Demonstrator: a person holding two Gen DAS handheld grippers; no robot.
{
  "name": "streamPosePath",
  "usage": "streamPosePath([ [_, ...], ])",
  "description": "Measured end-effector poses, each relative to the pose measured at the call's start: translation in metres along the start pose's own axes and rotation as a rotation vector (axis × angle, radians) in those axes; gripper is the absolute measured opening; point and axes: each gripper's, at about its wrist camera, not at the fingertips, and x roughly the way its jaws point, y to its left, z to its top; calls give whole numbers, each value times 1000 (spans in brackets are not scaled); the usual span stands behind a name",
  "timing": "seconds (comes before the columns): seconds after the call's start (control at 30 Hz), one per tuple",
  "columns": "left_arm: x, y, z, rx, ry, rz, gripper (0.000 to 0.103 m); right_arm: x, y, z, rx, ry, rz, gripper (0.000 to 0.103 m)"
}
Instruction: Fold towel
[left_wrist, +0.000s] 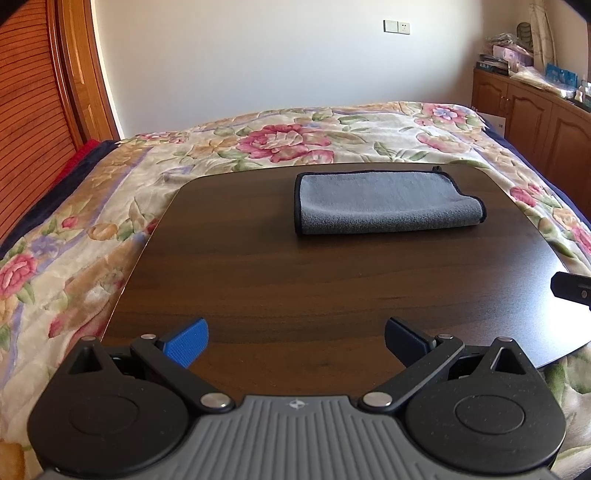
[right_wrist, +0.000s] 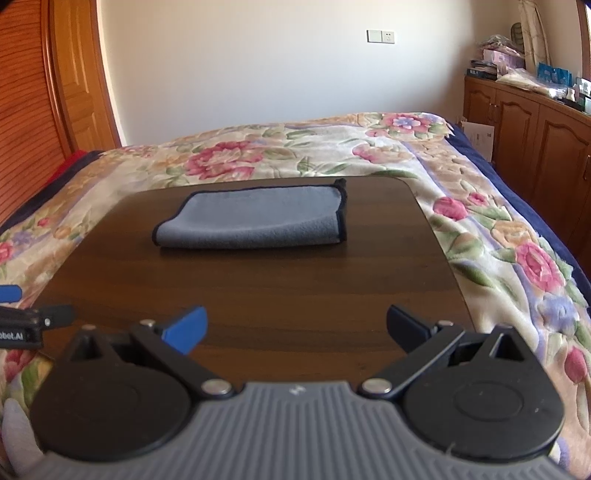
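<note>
A grey towel with a dark hem (left_wrist: 384, 203) lies folded on the far half of a dark wooden board (left_wrist: 295, 280); it also shows in the right wrist view (right_wrist: 255, 219). Its folded edge faces me, and one corner is rounded over. My left gripper (left_wrist: 295, 341) is open and empty, low over the board's near edge, well short of the towel. My right gripper (right_wrist: 295, 328) is open and empty, also at the near edge. Each gripper peeks into the other's view: the right one (left_wrist: 570, 290) and the left one (right_wrist: 33, 317).
The board (right_wrist: 258, 295) rests on a bed with a floral blanket (left_wrist: 92, 229). A wooden door (left_wrist: 44, 74) stands at the left. Wooden cabinets (right_wrist: 532, 136) with clutter on top run along the right wall.
</note>
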Motion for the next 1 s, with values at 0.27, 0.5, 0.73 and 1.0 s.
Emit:
streamPosePath([
  [0.27,1,3,0,-12,6,7,100,1,-2,0,6,-1,-2,103],
  [0.5,1,3,0,-15,6,12,100,1,-3,1,6,-2,-2,103],
  [0.73,1,3,-1,-22,4,12,100,1,-3,0,7,-2,-3,103],
  [1.0,1,4,-1,-24,5,7,100,1,-4,0,7,-3,-2,103],
])
